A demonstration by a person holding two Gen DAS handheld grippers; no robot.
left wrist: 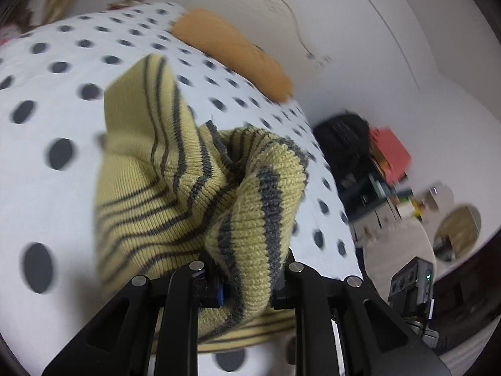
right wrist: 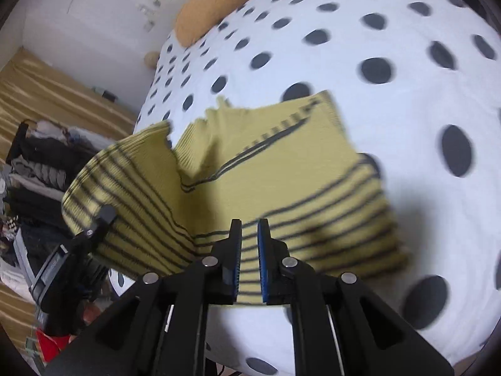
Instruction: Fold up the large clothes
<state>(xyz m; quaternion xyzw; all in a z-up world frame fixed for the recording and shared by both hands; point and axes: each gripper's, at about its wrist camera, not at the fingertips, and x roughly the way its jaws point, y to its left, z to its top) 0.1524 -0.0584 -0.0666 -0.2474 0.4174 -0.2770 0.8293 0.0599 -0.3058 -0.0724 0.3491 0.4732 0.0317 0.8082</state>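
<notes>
Sweater (right wrist: 281, 188), yellow with dark stripes, lies partly folded on the dotted bed (right wrist: 407, 72); the left gripper (left wrist: 247, 285) pinches a bunched edge to carry it over, while the right gripper (right wrist: 249, 250) hovers, fingers slightly parted, holding nothing.

Both wrist views look closely down; sharing the sweater (left wrist: 175, 194).

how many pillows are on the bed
1. An orange pillow lies at the far end of the polka-dot bed, against the white wall, beyond the yellow striped sweater. Others may lie outside the views.
</notes>
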